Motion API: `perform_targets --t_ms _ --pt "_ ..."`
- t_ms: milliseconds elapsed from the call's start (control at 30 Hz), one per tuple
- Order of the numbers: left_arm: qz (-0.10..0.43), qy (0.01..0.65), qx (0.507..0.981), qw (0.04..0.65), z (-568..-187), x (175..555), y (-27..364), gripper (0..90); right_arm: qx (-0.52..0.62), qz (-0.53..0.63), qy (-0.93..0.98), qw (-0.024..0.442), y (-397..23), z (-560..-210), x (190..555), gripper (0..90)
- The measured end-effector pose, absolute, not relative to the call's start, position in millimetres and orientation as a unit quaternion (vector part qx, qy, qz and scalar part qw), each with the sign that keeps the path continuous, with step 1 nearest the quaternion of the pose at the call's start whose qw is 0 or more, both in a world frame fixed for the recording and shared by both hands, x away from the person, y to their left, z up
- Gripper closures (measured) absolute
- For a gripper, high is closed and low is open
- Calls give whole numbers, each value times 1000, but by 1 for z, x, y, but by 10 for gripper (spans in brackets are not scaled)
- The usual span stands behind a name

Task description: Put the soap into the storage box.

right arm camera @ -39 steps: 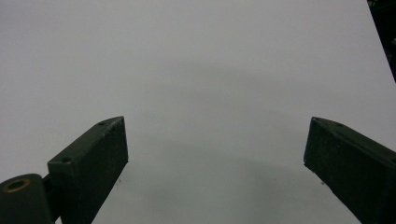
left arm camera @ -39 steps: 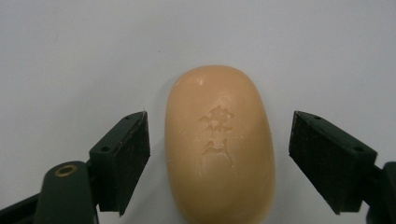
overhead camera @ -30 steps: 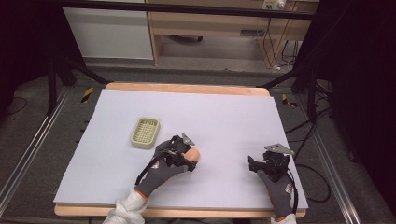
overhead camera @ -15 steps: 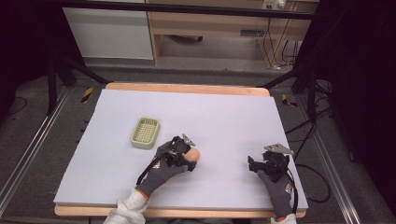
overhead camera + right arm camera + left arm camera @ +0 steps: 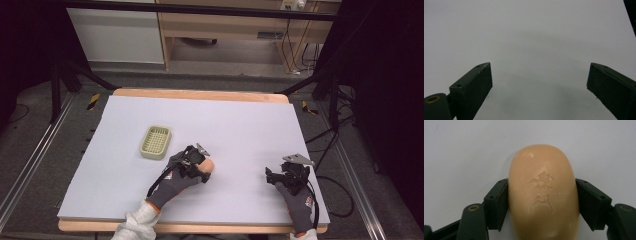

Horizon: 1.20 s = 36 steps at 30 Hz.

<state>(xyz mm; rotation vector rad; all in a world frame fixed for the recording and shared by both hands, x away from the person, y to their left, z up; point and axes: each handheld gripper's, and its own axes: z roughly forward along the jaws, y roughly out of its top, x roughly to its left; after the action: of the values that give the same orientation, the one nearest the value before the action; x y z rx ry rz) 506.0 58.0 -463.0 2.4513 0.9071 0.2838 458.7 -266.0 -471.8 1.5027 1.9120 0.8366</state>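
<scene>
A peach-coloured oval bar of soap (image 5: 543,192) with stamped characters lies on the white table sheet. Both jaws of my left gripper (image 5: 541,202) press against its sides, so the gripper is shut on it. From above, the left gripper (image 5: 192,162) sits near the table's middle front, and the soap (image 5: 207,165) pokes out to its right. A pale green slotted soap dish (image 5: 155,141) stands just up and left of it. My right gripper (image 5: 287,175) rests at the front right. In its own view the right gripper (image 5: 539,82) is open, with bare sheet between the jaws.
The white sheet (image 5: 240,125) covers a wooden table whose edge (image 5: 200,94) shows at the back. Black stand legs and cables lie on the floor on both sides. A cabinet and shelving stand beyond the table.
</scene>
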Motion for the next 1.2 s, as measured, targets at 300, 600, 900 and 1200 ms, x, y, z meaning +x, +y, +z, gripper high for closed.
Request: perform_targets --t_ms 300,600,900,1200 --pt "108 334 901 254 -462 506 57 314 560 312 714 280 -266 -472 458 65" --pt "108 331 898 268 -453 503 58 315 560 312 714 281 -267 -472 458 65" --pt "113 334 894 277 -444 499 67 316 562 313 713 281 -267 -471 458 65" --pt "115 338 892 278 -438 496 78 316 563 313 712 280 -267 -471 458 65"
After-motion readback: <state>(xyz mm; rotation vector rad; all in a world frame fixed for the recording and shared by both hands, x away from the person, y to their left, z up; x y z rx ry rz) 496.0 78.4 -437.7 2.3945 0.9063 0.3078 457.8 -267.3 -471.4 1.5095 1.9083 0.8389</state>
